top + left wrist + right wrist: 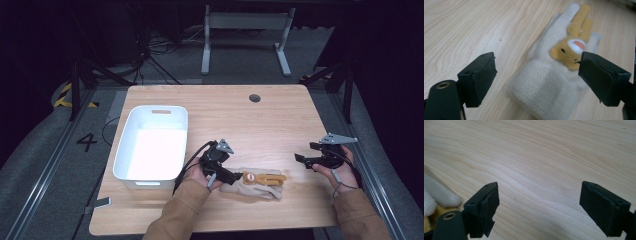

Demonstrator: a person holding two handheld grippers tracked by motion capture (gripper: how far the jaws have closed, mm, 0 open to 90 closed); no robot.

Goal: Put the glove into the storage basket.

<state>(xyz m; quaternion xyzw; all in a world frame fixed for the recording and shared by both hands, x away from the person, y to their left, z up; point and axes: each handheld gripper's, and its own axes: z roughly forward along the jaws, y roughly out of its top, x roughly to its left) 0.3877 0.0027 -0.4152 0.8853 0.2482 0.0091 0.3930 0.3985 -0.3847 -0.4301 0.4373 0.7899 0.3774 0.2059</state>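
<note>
your left hand-held gripper stands wide over the cuff of the cream glove, which lies flat on the surface at six o'clock. close too shallow and you'll probably pinch only one layer. right hand-held gripper gapes wide, holding nothing.
</note>
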